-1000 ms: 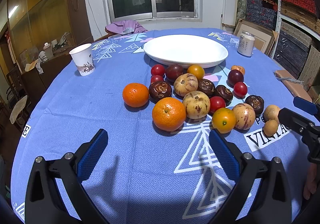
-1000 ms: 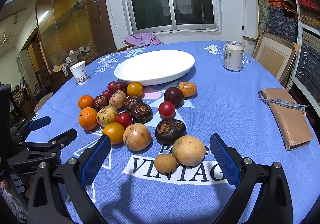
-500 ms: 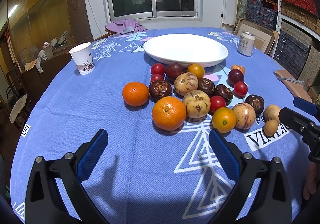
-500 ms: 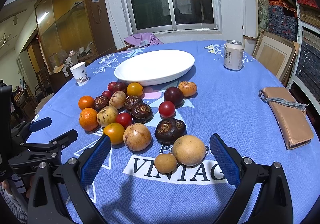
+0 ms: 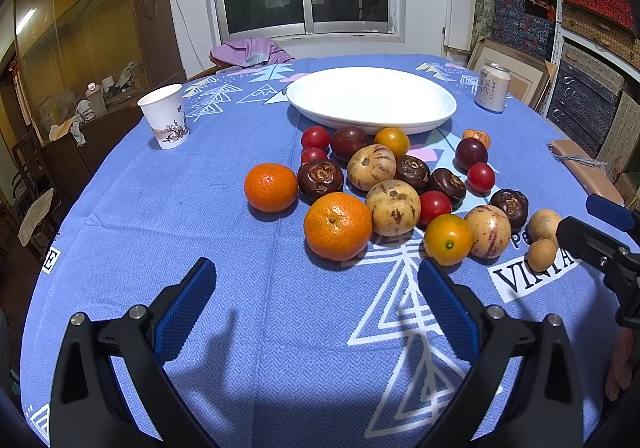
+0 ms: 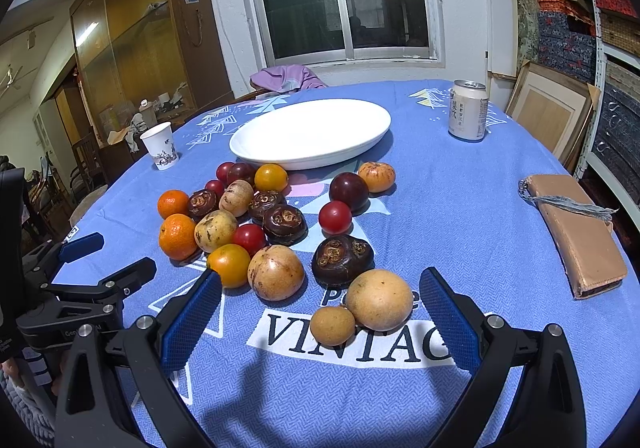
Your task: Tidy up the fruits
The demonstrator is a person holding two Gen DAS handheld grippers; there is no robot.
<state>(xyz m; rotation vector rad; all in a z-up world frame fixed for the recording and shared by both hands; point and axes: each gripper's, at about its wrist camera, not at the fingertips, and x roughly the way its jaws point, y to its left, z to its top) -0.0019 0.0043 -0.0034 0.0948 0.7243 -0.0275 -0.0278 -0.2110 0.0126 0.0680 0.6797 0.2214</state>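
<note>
Several fruits lie in a cluster on the blue tablecloth, in front of an empty white oval plate (image 5: 372,98) (image 6: 310,134). Nearest my left gripper (image 5: 316,288) is a large orange (image 5: 338,226), with a second orange (image 5: 271,187) to its left. My left gripper is open and empty, hovering short of them. My right gripper (image 6: 320,302) is also open and empty, and between its fingers sit a round tan fruit (image 6: 379,305) and a smaller brown one (image 6: 332,325). A dark mangosteen-like fruit (image 6: 342,260) lies just beyond. Each gripper shows at the edge of the other's view.
A paper cup (image 5: 165,115) stands at the left of the table, a drink can (image 6: 467,115) at the far right. A tan pouch (image 6: 576,232) lies near the right edge. Shelves and framed boards stand to the right, a cabinet to the left.
</note>
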